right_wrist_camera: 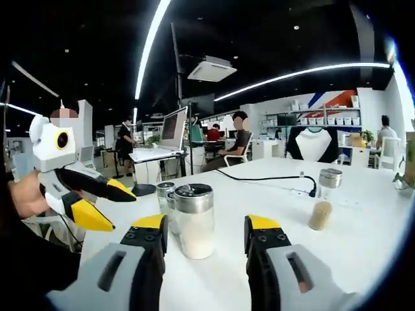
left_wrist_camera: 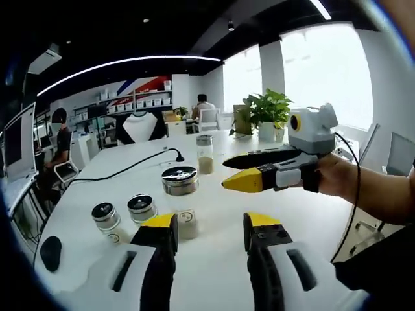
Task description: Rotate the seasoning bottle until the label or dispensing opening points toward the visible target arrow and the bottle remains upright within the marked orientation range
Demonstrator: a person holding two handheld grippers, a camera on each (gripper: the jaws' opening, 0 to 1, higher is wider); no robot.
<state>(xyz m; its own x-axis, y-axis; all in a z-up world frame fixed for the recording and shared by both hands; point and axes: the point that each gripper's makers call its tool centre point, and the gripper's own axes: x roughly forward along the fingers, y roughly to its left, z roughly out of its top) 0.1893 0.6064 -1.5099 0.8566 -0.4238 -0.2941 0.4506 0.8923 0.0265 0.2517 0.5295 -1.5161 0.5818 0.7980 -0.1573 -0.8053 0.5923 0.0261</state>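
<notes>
Seasoning bottle [right_wrist_camera: 194, 220], clear glass with white powder and a steel shaker lid, stands upright on the white table [right_wrist_camera: 363, 227] between the spread jaws of the right gripper [right_wrist_camera: 203, 230].
Open tabletop lies around it; the left gripper [left_wrist_camera: 209, 227], hand-held, hovers open beside small jars [left_wrist_camera: 123, 212]. No label readable.
</notes>
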